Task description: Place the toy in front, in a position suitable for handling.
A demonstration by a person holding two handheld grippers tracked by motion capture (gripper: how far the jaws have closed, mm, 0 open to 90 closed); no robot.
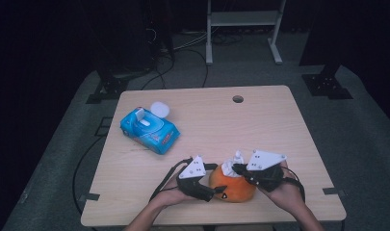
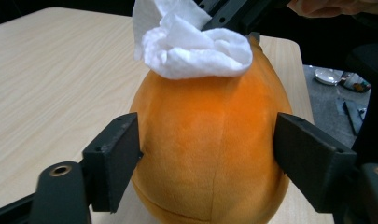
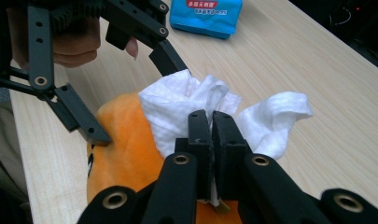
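Note:
An orange plush toy (image 1: 236, 188) sits near the table's front edge. In the left gripper view the toy (image 2: 210, 140) stands between the jaws of my left gripper (image 2: 207, 149), whose pads lie at its two sides without denting it. My left gripper (image 1: 219, 191) comes in from the toy's left. A crumpled white tissue (image 2: 196, 51) lies on top of the toy. My right gripper (image 3: 211, 116) is shut on that tissue (image 3: 177, 102), just above the toy (image 3: 123, 140). In the high view my right gripper (image 1: 237, 168) reaches in from the right onto the tissue (image 1: 230, 168).
A blue pack of wet wipes (image 1: 149, 129) lies at the table's back left with its flap up, and a white round piece (image 1: 160, 109) lies just behind it. The wooden table (image 1: 260, 125) has a cable hole (image 1: 238, 98) near its far edge.

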